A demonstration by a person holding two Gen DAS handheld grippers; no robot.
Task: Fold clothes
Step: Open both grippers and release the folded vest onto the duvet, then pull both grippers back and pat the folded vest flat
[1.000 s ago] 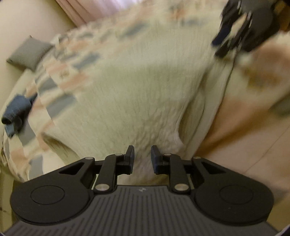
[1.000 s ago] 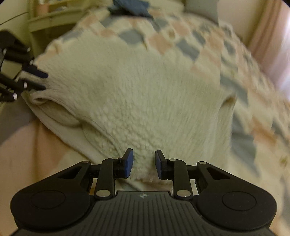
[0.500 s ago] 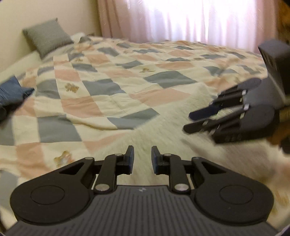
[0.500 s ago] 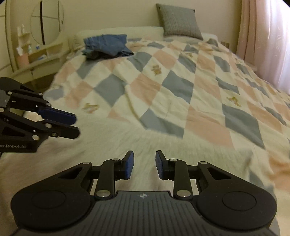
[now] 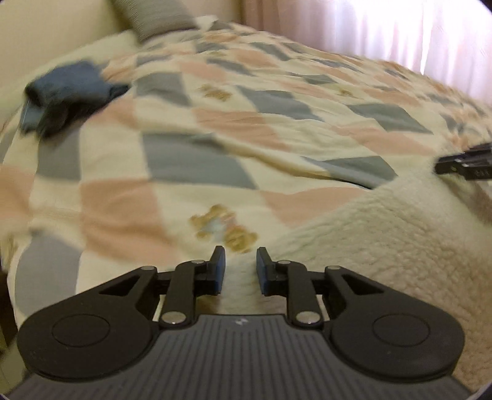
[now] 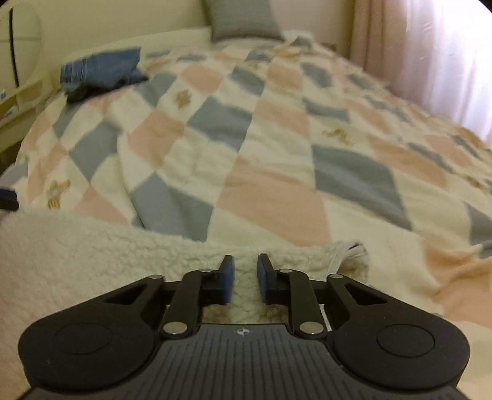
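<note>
A cream fleece garment [image 5: 384,246] lies spread on the near end of a bed, over a checked quilt [image 5: 215,147]. My left gripper [image 5: 240,267] sits at the garment's near left edge, with cream cloth between its blue pads. In the right wrist view the fleece garment [image 6: 92,252] runs across the bottom, and my right gripper [image 6: 246,274] is shut on its fluffy edge close to a corner. The right gripper's tips [image 5: 442,167] show at the far right of the left wrist view, low over the fleece. A sliver of the left gripper [image 6: 9,197] shows at the left edge.
A pile of dark blue clothes [image 6: 101,74] lies at the far left of the quilt [image 6: 276,184], near a grey pillow [image 6: 243,18] at the headboard. A pink curtain [image 6: 430,46] hangs along the right side. A dresser with a round mirror [image 6: 18,61] stands at the left.
One second ago the fleece hung in front of both cameras. Both grippers have swung it forward and down, and it now lies flat on the bed. The right fingers stand closer together.
</note>
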